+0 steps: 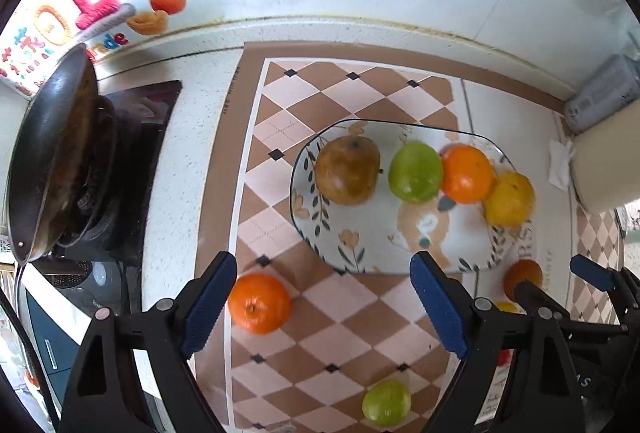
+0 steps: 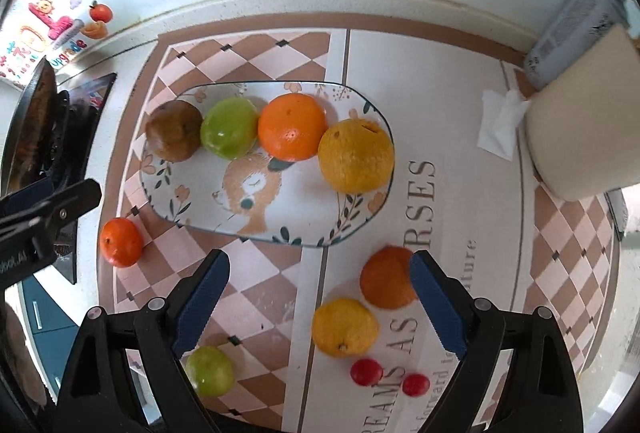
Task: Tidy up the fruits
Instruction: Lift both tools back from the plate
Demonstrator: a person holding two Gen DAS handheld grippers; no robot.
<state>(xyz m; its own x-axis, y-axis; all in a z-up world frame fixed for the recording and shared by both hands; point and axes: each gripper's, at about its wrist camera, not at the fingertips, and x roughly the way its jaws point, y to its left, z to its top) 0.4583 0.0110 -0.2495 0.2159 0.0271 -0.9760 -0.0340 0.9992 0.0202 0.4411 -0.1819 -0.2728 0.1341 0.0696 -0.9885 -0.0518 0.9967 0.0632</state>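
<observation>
A patterned plate [image 2: 288,201] [image 1: 360,249] holds a brown pear [image 2: 174,131] [image 1: 347,169], a green apple [image 2: 229,127] [image 1: 415,172], an orange [image 2: 292,126] [image 1: 466,174] and a yellow citrus [image 2: 355,155] [image 1: 509,198]. Loose on the mat lie a small orange [image 1: 259,303] [image 2: 121,242], a green apple [image 1: 386,408] [image 2: 210,371], another orange [image 2: 385,283], a yellow lemon [image 2: 344,327] and two red cherry tomatoes [image 2: 366,372]. My left gripper [image 1: 324,307] is open and empty, with the small orange beside its left finger. My right gripper [image 2: 320,303] is open and empty above the lemon and orange.
A checkered mat [image 2: 400,45] covers the counter. A dark wok [image 1: 48,153] sits on the stove at the left. A beige container [image 2: 580,137] and a crumpled tissue [image 2: 500,125] stand at the right, with a grey box [image 2: 572,29] behind them. The wall is close behind.
</observation>
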